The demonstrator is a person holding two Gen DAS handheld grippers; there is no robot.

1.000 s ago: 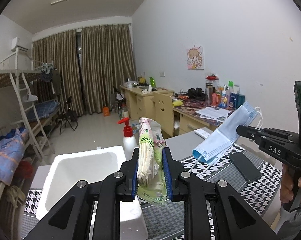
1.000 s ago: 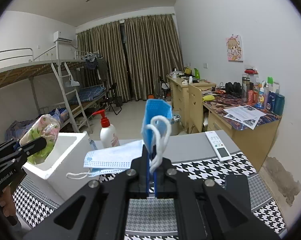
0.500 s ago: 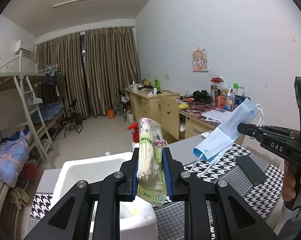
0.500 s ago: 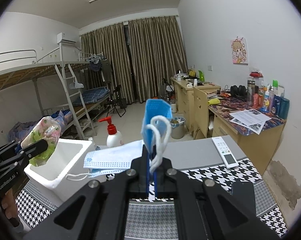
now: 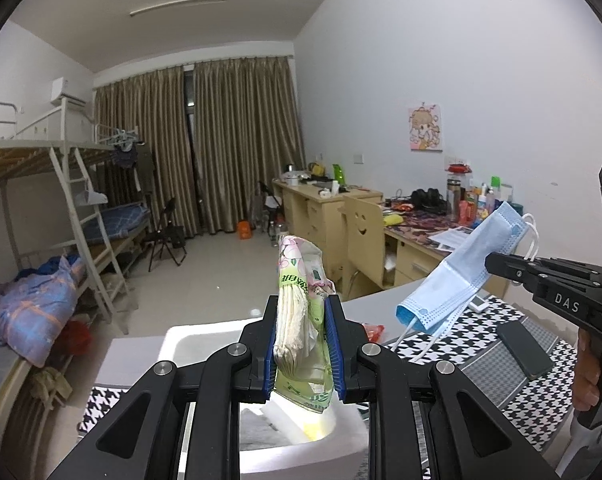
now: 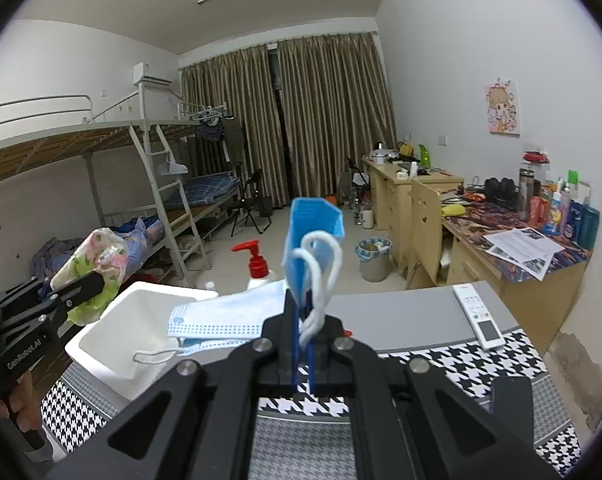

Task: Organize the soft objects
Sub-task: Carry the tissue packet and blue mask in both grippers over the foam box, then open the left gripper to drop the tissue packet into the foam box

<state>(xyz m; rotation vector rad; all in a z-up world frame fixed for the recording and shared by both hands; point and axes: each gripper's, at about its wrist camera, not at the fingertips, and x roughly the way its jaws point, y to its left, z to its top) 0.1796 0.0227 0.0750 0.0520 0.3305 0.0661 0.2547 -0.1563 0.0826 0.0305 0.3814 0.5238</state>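
Observation:
My left gripper (image 5: 302,318) is shut on a green and pink tissue pack (image 5: 301,300), held upright just above the white foam box (image 5: 205,340). From the right wrist view, that left gripper (image 6: 95,282) and the tissue pack (image 6: 97,256) hang over the box's (image 6: 141,320) left rim. My right gripper (image 6: 303,314) is shut on folded blue face masks (image 6: 315,224), whose white ear loops dangle over the jaws. The masks' loose end (image 6: 221,316) droops toward the box. In the left wrist view, the right gripper (image 5: 497,261) holds the masks (image 5: 461,276) above the table.
A red-pump bottle (image 6: 257,266) stands behind the box. A white remote (image 6: 479,316) and a black phone (image 5: 525,350) lie on the houndstooth tablecloth (image 6: 481,364). A cluttered wooden desk (image 6: 513,236) runs along the right wall, and a bunk bed (image 6: 101,148) stands at left.
Both grippers have risen a little and drifted across the table. The foam box now sits lower in both views, under the tissue pack. Both grips are unchanged.

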